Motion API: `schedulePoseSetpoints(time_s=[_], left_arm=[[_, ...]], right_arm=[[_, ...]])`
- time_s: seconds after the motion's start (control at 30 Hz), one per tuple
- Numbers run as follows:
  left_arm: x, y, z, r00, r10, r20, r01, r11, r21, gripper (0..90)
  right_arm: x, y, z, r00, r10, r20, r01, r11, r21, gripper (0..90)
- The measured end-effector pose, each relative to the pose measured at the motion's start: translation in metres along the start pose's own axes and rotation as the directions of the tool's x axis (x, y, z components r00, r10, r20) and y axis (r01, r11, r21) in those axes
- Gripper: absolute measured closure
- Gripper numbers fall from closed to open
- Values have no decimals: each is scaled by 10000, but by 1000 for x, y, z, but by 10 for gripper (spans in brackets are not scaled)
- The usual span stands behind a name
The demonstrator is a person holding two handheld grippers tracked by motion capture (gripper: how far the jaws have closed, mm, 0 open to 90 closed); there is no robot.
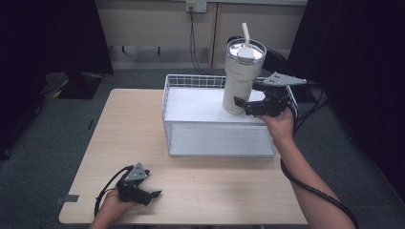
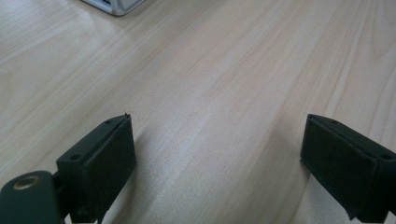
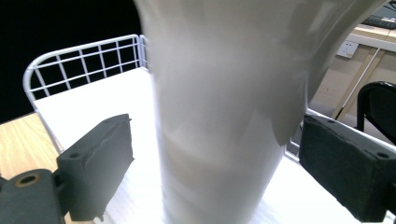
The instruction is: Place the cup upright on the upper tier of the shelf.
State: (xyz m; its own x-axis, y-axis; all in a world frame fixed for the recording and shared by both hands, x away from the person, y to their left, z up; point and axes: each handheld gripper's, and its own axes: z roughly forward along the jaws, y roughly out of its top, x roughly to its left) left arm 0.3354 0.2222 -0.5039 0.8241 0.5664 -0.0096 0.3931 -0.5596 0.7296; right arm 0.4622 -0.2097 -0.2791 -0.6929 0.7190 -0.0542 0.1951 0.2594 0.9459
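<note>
Bracketing the tumbler [image 1: 242, 76] standing at the wire tray's [image 1: 191, 81] far right corner, my right gripper [image 1: 244, 106] is spread, unclosed; my left gripper [image 1: 154, 195] rests spread near the tabletop's [image 1: 133, 129] near left corner; grasp outstanding.

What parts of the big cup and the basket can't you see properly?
- Tumbler: right gripper view, blurred; its top is cut off by the upper edge.
- Tumbler's contents: high view, hidden by the lid.
- Wire basket: left gripper view, just a corner; the rest is cut off by the top edge.
</note>
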Motion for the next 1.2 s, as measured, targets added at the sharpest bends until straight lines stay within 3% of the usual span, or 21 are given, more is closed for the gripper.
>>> schedulePoseSetpoints(time_s=[0.57,0.8,1.2], left_arm=[[0,0,0,10000,15,-5,-15,10000,14,95],[0,0,0,10000,13,-4,-13,10000,9,95],[0,0,0,10000,5,-3,-5,10000,1,95]], right_arm=[[26,-9,-25,9977,-433,-519,431,9991,-64,95],[38,-18,-35,9945,-507,-914,486,9985,-250,95],[59,-34,-47,9865,-784,-1436,775,9969,-122,95]])
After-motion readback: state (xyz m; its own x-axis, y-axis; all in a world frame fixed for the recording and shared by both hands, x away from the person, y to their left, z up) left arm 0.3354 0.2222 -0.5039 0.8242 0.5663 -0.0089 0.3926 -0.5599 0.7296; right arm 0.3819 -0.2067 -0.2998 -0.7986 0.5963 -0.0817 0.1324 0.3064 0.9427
